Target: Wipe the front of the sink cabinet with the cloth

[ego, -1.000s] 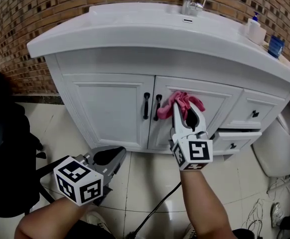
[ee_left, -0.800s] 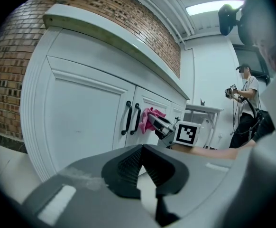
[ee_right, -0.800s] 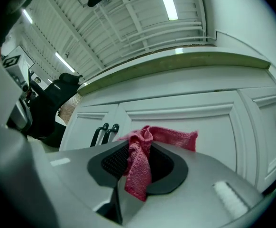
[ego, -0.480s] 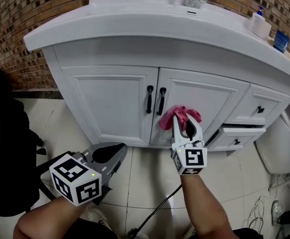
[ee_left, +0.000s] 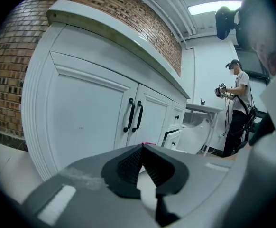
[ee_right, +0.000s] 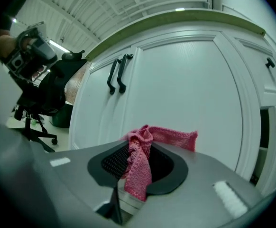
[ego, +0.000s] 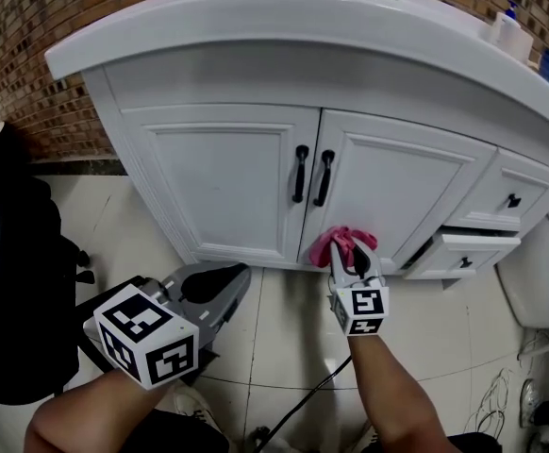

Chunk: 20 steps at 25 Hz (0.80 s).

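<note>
The right tool (ego: 352,256) is clamping a pink cloth (ego: 341,243) between its jaws, with a strip of the cloth hanging down through them. It is holding the cloth at the bottom edge of the cabinet's (ego: 223,182) right-hand door (ego: 397,196), well below the cabinet's two black handles (ego: 312,176). The left tool (ee_left: 142,151) is hovering low over the floor (ego: 284,333) in front of the cabinet's left door, clear of it, its jaws together with nothing between them.
</note>
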{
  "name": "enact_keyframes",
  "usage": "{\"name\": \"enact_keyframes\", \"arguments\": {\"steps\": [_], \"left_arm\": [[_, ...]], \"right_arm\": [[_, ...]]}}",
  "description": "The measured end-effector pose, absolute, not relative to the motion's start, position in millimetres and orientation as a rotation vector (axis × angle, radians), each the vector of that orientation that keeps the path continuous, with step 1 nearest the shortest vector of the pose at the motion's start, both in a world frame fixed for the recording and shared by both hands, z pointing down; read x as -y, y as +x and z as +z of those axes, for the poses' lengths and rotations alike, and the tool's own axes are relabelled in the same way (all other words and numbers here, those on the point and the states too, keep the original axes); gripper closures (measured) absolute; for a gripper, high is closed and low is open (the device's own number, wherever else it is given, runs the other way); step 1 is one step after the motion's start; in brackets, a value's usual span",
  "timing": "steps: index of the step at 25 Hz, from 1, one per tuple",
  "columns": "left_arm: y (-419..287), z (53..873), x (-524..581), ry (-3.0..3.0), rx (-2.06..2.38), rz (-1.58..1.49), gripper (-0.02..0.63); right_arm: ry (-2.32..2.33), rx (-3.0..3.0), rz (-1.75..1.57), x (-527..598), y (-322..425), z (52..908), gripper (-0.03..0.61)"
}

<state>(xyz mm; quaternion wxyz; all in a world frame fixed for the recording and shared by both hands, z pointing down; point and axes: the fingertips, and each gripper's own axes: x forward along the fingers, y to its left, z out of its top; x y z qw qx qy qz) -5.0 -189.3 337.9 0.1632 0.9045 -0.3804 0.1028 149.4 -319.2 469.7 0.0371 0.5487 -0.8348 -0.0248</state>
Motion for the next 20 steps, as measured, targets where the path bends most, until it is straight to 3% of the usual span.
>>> {"name": "enact_keyframes", "arguments": {"steps": [11, 20], "left_arm": [[-12.8, 339.2, 192.7, 2.564, 1.097, 0.285, 0.607], [-24.6, 335.2, 189.6, 2.554, 1.114, 0.260, 0.607]], "right_arm": [[1.630, 2.451, 0.202, 322.7, 149.9, 555.2, 0.476], [1.650, 2.412, 0.260, 323.8, 151.8, 567.1, 0.476]]}}
